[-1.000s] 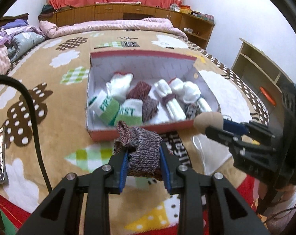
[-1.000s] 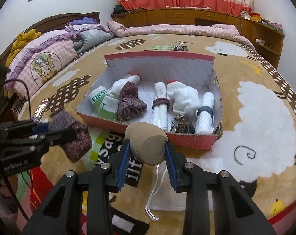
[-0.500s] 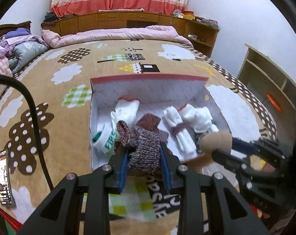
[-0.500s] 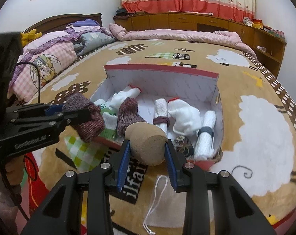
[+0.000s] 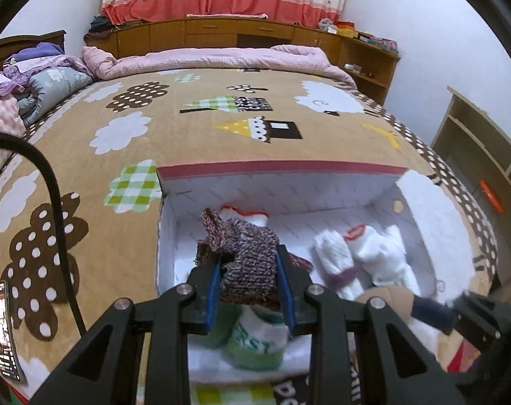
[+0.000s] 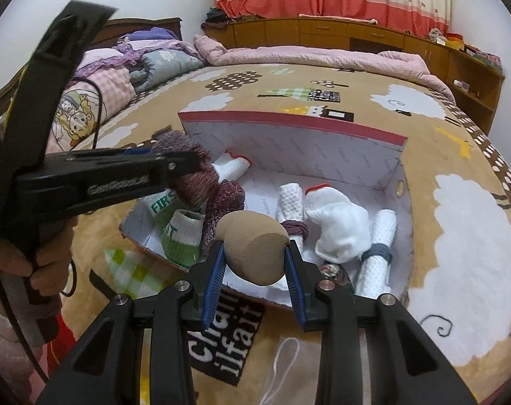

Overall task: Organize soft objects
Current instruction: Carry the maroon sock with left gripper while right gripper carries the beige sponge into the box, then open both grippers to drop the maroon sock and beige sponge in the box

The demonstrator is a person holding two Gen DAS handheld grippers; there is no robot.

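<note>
Right now I have the left gripper point(image 5: 248, 290) pinching a mottled purple knitted sock point(image 5: 245, 263), its blue pads pressed into both sides of the bundle, and the right gripper point(image 6: 255, 263) clamped on a tan makeup sponge point(image 6: 255, 249), flat cut face turned toward my camera. Both loads hang over the red-rimmed cardboard box point(image 6: 289, 125) lying on the bedspread. From the right wrist view, the sock sits above the box's left end, over the green-and-white socks point(image 6: 181, 236) and a second purple knitted sock point(image 6: 221, 202) already lying there. The sponge hovers just inside the near wall, roughly mid-length, with the rolled white towel point(image 6: 289, 202) and a bunched white sock point(image 6: 340, 226) beyond it. The box's long axis runs left to right across both views, so I judge the left hand is nearer its drop: the sock's mate lies directly below it, and letting go there should pair them
</note>
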